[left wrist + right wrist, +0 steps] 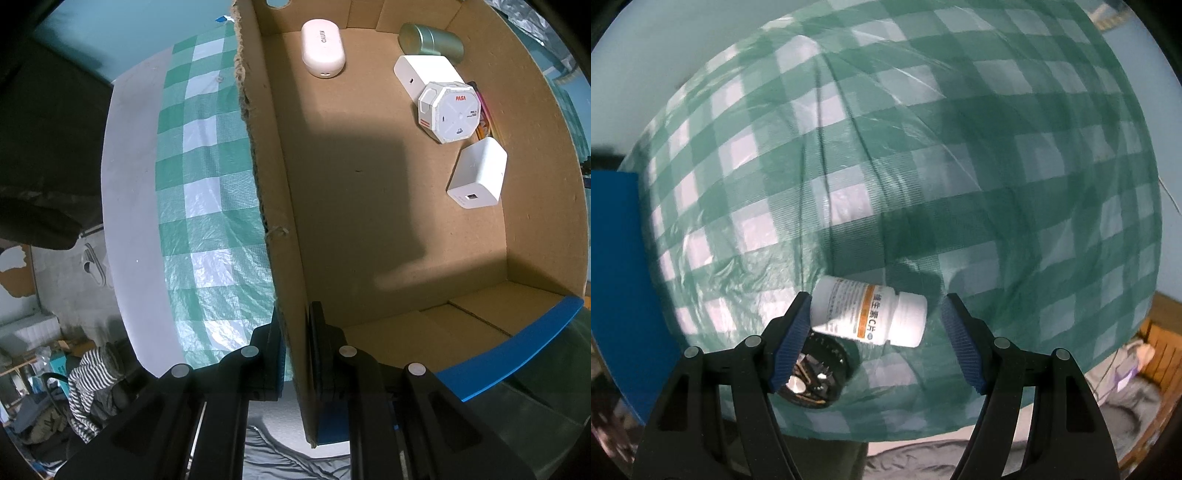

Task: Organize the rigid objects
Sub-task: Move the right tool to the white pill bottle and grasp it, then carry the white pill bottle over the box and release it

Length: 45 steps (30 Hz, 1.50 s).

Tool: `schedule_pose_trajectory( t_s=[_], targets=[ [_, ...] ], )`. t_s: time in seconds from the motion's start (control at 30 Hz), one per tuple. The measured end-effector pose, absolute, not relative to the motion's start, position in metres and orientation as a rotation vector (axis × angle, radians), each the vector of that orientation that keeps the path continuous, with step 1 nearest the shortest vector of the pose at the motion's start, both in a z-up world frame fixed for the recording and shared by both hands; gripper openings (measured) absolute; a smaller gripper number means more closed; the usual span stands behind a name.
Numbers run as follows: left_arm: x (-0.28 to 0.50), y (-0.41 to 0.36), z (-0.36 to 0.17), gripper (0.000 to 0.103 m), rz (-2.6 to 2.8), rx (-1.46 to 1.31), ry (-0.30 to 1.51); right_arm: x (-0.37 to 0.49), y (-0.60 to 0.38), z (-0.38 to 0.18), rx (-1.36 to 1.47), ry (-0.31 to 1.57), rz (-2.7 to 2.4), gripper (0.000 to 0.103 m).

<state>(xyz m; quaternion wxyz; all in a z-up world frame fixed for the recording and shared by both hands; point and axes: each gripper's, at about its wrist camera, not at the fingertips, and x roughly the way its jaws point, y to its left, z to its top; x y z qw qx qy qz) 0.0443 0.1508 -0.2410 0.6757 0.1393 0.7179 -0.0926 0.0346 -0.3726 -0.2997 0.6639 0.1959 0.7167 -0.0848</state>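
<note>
My left gripper is shut on the near wall of a cardboard box, one pad on each side of it. On the box floor lie a pink-white case, a green tin, two white chargers and a white octagonal box. My right gripper points down and stands open over a white pill bottle that lies on its side on the green checked cloth. The bottle sits between the pads; the left pad is very near its base.
A black round object lies just under the right gripper's left finger. A blue board stands at the cloth's left edge; another blue strip runs by the box. The white table edge drops to a cluttered floor.
</note>
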Motion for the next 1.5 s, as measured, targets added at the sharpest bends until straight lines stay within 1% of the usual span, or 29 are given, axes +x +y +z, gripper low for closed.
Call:
schedule_pose_trajectory(
  t_s=[0.2,0.23,0.3,0.4,0.47,0.8,1.5],
  targets=[
    [0.045,0.152,-0.241,0.013,-0.208,0.31,1.617,0.038,-0.369,-0.305,0.434,1.626,-0.218,0.071],
    [0.045,0.152,-0.241,0.013,-0.209,0.309,1.617,0.038,-0.366,-0.307,0.441,1.622,-0.221,0.066],
    [0.045,0.152,-0.241,0.013,-0.21,0.309,1.617,0.039,-0.366,-0.311,0.451,1.624,-0.22,0.061],
    [0.046,0.152,-0.241,0.013,-0.21,0.305,1.618,0.041,-0.366,-0.312,0.43,1.624,-0.217,0.06],
    [0.046,0.153,-0.242,0.013,-0.209,0.303,1.618,0.038,-0.359,-0.311,0.423,1.62,-0.206,0.058],
    [0.046,0.153,-0.243,0.013,-0.211,0.302,1.621,0.04,-0.343,-0.287,0.357,1.594,-0.144,0.058],
    [0.046,0.153,-0.243,0.013,-0.207,0.303,1.62,0.081,-0.242,-0.212,0.109,1.494,0.157,0.058]
  ],
)
